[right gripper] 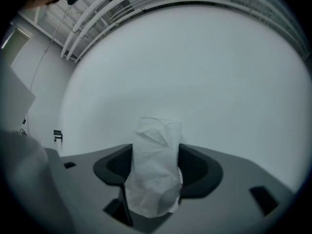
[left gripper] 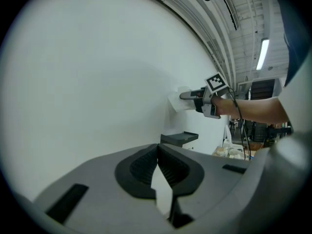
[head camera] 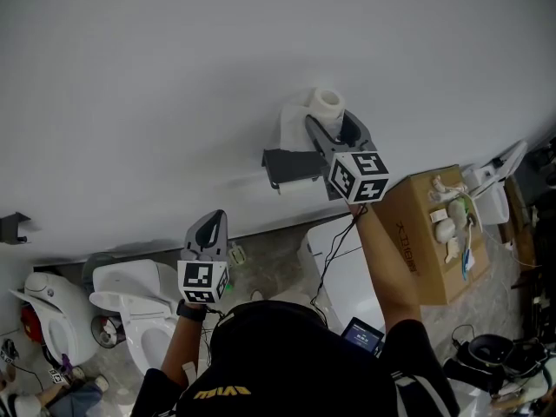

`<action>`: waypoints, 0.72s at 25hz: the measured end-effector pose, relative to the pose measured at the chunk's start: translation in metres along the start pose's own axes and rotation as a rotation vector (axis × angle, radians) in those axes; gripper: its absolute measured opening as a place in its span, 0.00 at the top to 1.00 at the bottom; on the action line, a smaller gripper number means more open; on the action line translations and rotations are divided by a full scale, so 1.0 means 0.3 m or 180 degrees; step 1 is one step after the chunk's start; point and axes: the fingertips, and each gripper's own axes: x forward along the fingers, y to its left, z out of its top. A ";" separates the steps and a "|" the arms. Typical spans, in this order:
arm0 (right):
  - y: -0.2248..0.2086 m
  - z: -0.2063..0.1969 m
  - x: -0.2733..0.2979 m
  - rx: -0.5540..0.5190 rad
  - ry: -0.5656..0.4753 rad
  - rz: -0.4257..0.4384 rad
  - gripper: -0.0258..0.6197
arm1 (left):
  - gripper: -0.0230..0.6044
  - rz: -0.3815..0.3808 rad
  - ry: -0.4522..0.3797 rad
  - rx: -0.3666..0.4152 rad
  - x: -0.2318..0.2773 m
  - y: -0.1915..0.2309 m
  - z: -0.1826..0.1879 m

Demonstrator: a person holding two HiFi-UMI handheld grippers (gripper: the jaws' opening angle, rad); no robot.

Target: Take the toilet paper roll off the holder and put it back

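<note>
Grey left gripper [head camera: 215, 221], black-white marker cube [head camera: 202, 282]

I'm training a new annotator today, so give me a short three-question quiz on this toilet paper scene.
1. True or false: the white toilet paper roll sits on the dark grey wall-mounted holder.
2. Which gripper grasps the roll? A) left gripper B) right gripper C) neither
3. Fill in: the left gripper's fingers are ____ (apart / together).

Key:
1. False. The roll is held above the holder.
2. B
3. together, with nothing between them
</note>
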 end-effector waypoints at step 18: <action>0.009 -0.153 0.009 0.0204 0.0124 -0.0126 0.53 | 0.95 -0.0003 0.0042 -0.0021 -0.003 -0.016 -0.013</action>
